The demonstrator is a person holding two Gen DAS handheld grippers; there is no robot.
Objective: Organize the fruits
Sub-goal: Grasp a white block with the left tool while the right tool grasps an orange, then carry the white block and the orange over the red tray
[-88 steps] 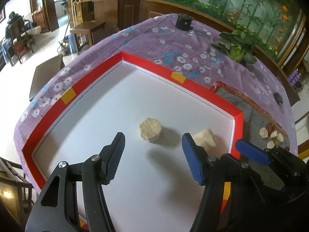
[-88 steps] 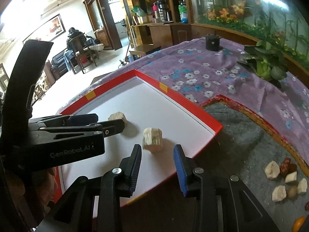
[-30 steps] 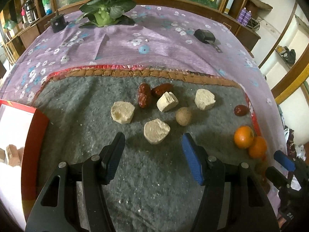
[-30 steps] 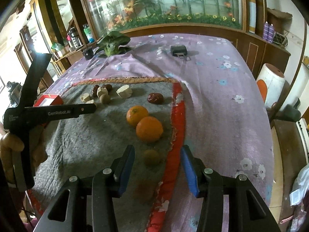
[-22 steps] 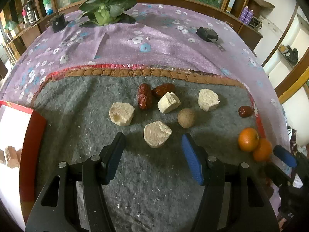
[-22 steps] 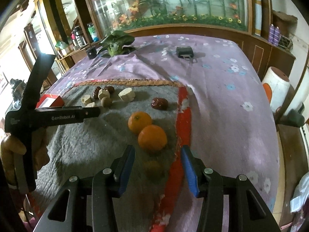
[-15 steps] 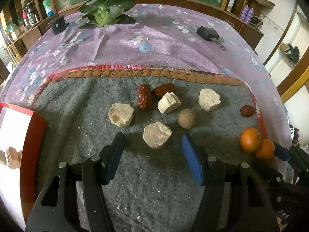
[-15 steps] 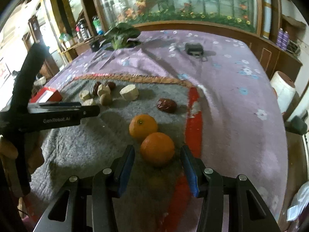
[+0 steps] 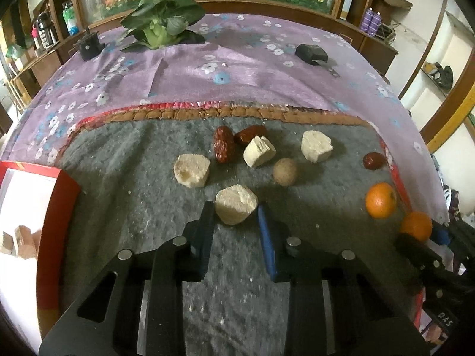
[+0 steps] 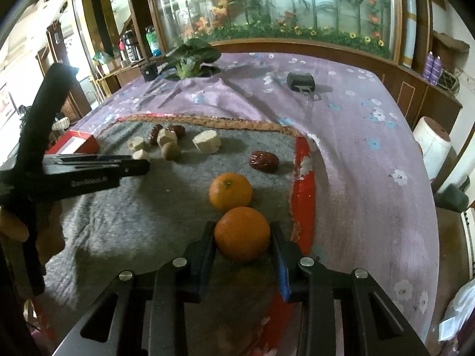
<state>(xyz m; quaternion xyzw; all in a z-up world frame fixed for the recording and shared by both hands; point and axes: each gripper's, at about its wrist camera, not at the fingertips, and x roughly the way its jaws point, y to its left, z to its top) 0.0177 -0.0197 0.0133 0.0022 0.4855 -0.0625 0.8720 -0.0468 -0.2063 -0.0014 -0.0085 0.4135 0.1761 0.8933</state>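
The grey felt mat ends in a red and brown border on its far and right sides, with bare felt in front of the left gripper and to its left. That gripper's jaws are clamped on a pale chunk at the near middle of the mat. Just beyond it lie another pale chunk, two red dates touching each other, a squarish pale piece, a round tan fruit and a further pale chunk. A lone date sits near the right border. The right gripper has its jaws closed on the near orange, close to the mat's right red edge; the second orange lies just behind it, the two nearly touching. At the left, a red-rimmed white tray holds pale blocks, cut off by the frame edge so their number is unclear. Beyond the mat the purple flowered cloth carries a leafy plant and a small black object too small to identify.
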